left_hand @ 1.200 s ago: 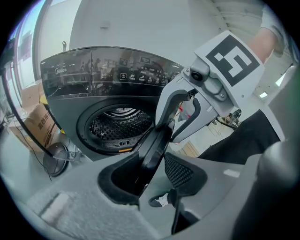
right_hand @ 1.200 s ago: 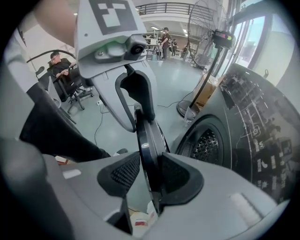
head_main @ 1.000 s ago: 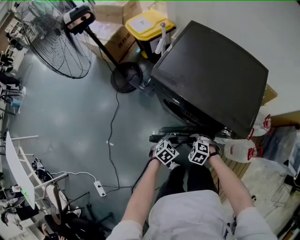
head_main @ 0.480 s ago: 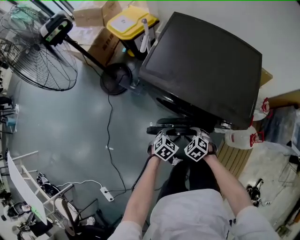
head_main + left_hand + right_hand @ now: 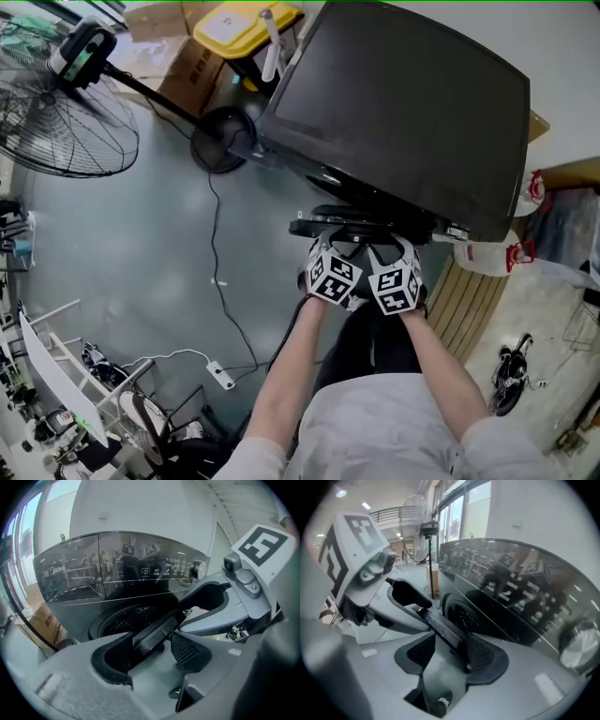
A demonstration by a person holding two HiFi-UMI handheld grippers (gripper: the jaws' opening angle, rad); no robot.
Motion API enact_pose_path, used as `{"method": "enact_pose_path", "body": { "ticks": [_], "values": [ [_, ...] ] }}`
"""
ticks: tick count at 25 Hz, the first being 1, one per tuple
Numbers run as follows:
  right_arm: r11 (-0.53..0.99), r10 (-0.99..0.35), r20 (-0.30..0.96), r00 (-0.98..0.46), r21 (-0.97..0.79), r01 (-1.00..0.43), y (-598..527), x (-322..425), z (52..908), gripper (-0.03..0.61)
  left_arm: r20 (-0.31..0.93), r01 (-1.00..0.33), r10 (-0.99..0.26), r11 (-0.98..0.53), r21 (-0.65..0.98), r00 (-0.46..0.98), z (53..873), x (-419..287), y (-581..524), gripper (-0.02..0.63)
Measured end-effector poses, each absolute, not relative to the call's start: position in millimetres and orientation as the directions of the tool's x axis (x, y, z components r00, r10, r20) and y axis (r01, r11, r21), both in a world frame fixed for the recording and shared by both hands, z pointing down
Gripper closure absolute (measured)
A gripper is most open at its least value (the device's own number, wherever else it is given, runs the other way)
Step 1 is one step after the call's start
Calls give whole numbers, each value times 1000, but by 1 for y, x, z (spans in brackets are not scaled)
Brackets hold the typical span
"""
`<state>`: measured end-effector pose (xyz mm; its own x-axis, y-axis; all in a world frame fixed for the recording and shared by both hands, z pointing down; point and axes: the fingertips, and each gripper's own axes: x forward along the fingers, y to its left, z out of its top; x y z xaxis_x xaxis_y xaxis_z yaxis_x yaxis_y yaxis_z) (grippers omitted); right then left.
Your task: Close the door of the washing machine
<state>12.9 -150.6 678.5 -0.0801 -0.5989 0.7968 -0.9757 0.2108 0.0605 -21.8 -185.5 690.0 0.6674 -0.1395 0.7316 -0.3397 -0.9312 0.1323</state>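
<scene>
Grey floor surrounds the dark washing machine. Its door juts open in front, with the left gripper and right gripper side by side at its edge. Left gripper view: the fingers are opening, door edge between them. Right gripper view: the fingers are opening likewise.

Left claw and right claw sit side by side, jaws opening over the open door edge, against the dark washing machine — a fan stands left.
</scene>
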Motion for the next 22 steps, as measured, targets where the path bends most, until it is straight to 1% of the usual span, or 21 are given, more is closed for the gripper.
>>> {"method": "enact_pose_path", "body": {
  "ticks": [2,6,8,9,12,14,18,19,20,21,22],
  "values": [
    [92,-640,768,-41,23,-995,-148,19,670,414,726,-349,-158,-930,119,669,689,-21,-192,359],
    [-70,-667,745,-33,-107,-992,-141,33,674,431,726,-375,-189,-922,101,662,690,-16,-200,350],
    [-151,-682,731,-3,-144,-978,-142,43,677,478,722,-412,-220,-906,98,656,690,-15,-205,341],
    [-177,-685,729,10,-152,-972,-144,47,678,486,720,-439,-242,-893,97,651,689,-15,-208,337],
    [-229,-674,739,13,-191,-955,-145,48,680,490,720,-508,-298,-857,88,627,688,-16,-213,330],
    [-255,-664,747,6,-219,-942,-146,49,683,503,717,-542,-326,-836,87,617,688,-15,-217,327],
    [-323,-664,747,21,-261,-910,-151,54,682,508,719,-612,-372,-785,93,586,688,-18,-230,327],
    [-330,-665,746,25,-264,-906,-153,54,682,512,722,-648,-387,-754,110,573,690,-23,-233,350],
    [-333,-665,746,26,-265,-905,-155,55,682,514,724,-679,-397,-722,134,565,693,-26,-236,357],
    [-333,-665,747,24,-267,-904,-157,56,683,514,724,-697,-398,-699,159,563,696,-28,-237,381],
    [-331,-664,747,21,-269,-904,-160,57,683,514,724,-703,-392,-689,178,568,700,-28,-238,388]
  ]
}}
